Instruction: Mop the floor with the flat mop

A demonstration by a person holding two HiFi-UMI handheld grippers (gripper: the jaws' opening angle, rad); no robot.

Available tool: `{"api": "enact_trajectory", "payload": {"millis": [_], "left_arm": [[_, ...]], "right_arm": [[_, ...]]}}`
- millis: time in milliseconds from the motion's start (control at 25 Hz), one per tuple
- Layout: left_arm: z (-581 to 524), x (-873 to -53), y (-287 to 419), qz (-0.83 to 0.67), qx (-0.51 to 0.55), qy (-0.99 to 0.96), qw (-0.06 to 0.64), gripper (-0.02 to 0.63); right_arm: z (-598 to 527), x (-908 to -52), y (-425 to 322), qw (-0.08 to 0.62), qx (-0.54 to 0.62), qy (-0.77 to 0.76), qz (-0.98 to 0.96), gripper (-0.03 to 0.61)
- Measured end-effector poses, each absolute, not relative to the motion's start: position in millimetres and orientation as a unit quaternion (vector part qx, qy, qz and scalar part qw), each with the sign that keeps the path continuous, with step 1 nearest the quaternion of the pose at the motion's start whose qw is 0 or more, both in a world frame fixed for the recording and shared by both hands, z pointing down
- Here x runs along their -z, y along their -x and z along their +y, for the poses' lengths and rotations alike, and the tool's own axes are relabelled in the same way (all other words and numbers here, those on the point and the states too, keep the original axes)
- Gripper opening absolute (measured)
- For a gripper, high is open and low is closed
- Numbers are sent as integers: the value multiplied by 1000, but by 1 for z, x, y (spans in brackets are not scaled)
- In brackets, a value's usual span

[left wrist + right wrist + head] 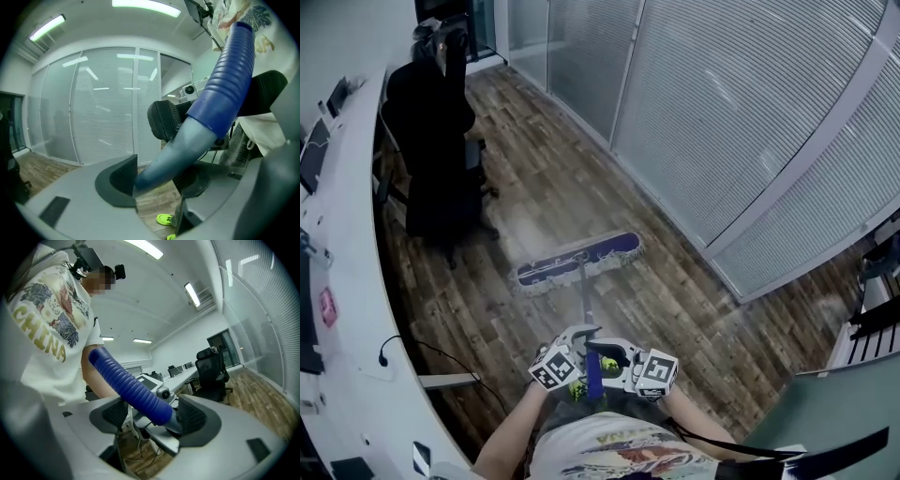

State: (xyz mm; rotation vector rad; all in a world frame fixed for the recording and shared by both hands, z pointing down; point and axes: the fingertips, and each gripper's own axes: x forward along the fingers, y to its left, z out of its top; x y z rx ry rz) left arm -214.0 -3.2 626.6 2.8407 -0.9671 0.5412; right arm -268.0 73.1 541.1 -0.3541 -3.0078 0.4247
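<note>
The flat mop lies with its blue-and-white head (578,262) on the wood floor ahead of me. Its grey pole (584,298) runs back to both grippers, held close to my body. My left gripper (565,359) is shut on the pole just below the blue ribbed grip (232,79). In the left gripper view the grey pole (187,140) fills the gap between the pads (123,180). My right gripper (628,361) faces the left one. It is shut on the handle where the blue grip (129,385) ends. Both grippers (157,180) (152,416) hold the same handle.
A black office chair (436,141) stands at the far left beside a long white curved desk (356,309). A glass partition with blinds (741,122) runs along the right. A black cable (441,356) trails on the floor near the desk. My green shoes (165,219) are below the grippers.
</note>
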Motion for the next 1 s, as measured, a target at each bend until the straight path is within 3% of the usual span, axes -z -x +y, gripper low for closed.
{"api": "enact_trajectory", "payload": {"millis": [480, 1000], "left_arm": [[-111, -617, 246, -319, -193, -926, 49, 195], [-329, -613, 280, -320, -207, -922, 66, 196]], "right_arm": [[-35, -533, 299, 14, -140, 124, -982, 298], [-256, -525, 327, -7, -150, 114, -982, 298]]}}
